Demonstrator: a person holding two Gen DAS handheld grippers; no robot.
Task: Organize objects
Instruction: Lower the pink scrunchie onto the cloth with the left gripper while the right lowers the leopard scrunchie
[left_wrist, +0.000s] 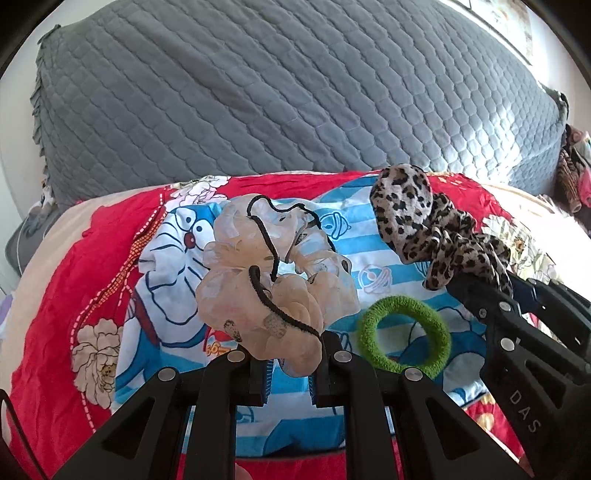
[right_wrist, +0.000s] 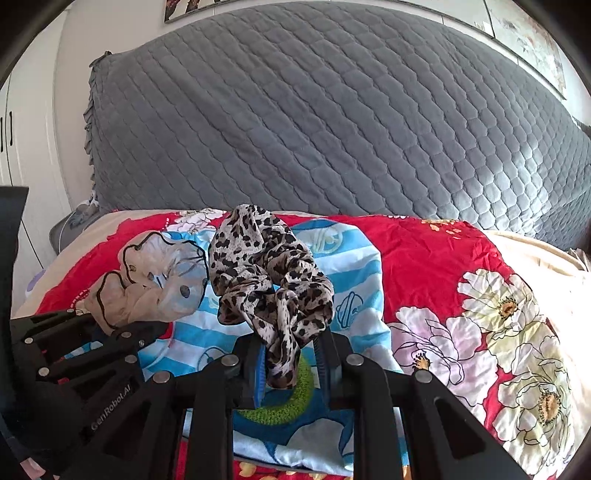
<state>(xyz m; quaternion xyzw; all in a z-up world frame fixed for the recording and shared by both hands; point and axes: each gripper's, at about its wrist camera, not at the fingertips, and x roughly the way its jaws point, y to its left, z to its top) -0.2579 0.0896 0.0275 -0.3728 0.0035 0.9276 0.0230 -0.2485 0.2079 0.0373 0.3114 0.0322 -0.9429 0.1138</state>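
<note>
Mid-carry step: left gripper (left_wrist: 290, 363) clamped on sheer scrunchie (left_wrist: 273, 280), right gripper (right_wrist: 291, 363) clamped on leopard scrunchie (right_wrist: 269, 280). Green hair tie (left_wrist: 404, 341) on bedspread (right_wrist: 424, 254) between tongs (untouched). Next, likely: pick drop spot, release.

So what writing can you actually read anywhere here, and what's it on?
"DAS": on the right gripper arm, seen from the left wrist.
"GenRobot.AI": on the left gripper arm, seen from the right wrist.
Orange print on the cartoon cloth: partly hidden, unreadable.
</note>
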